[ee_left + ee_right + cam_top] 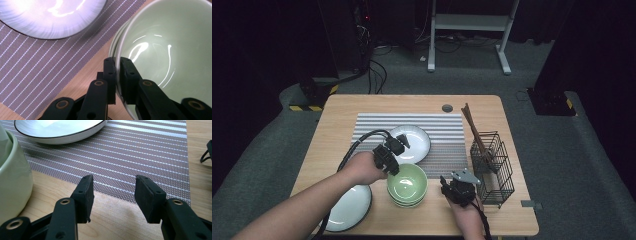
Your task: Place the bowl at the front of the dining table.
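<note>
Left gripper (117,75) pinches the rim of the top green bowl (407,184), which sits on the stack at the near middle of the table (337,112). Right gripper (113,195) rests just right of it, jaws spread over bare wood near the striped mat (140,152).

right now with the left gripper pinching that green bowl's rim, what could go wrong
The left gripper pinches only the thin rim of the top green bowl, so the bowl could tilt or slip out when lifted. It sits in a stack of bowls; the one beneath might stick and come up, then drop. The white plate on the striped mat lies close, so a swing could knock it.
</note>
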`<state>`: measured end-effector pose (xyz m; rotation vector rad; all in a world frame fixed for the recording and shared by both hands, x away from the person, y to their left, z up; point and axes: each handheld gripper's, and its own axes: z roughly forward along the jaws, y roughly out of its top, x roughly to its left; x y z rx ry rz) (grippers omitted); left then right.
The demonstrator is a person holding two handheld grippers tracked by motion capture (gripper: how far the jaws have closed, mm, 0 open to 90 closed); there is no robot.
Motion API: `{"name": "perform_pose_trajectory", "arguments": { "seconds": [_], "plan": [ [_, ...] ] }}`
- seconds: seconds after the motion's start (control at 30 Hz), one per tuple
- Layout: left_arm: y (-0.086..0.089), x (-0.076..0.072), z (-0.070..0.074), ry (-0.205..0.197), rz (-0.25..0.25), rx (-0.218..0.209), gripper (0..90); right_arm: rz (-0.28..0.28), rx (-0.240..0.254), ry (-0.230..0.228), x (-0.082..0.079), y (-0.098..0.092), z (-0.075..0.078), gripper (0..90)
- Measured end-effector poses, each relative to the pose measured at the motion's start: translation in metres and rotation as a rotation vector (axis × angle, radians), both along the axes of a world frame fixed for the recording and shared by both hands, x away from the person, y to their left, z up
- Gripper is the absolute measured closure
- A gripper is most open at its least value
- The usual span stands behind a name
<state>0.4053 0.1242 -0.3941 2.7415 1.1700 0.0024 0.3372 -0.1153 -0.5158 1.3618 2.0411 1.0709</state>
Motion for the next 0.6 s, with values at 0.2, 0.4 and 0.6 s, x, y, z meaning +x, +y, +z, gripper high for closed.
{"name": "perform_pose_trajectory", "arguments": {
  "seconds": [0.2,0.4,0.6],
  "plan": [
    [-0.0019,0.0002,0.0021,-0.014,0.001,-0.005,84.5,0.000,0.001,-0.001,0.0003,-0.0006,0.0000,49.5],
    [-0.0022,0.0008,0.0052,-0.021,-0.012,-0.009,84.4,0.002,0.003,-0.001,0.0001,-0.0005,0.0001,49.5],
    [-0.0009,0.0007,0.0076,-0.022,-0.017,-0.022,84.3,0.003,0.004,-0.001,-0.0002,-0.0004,0.0004,49.4]
  ]
}}
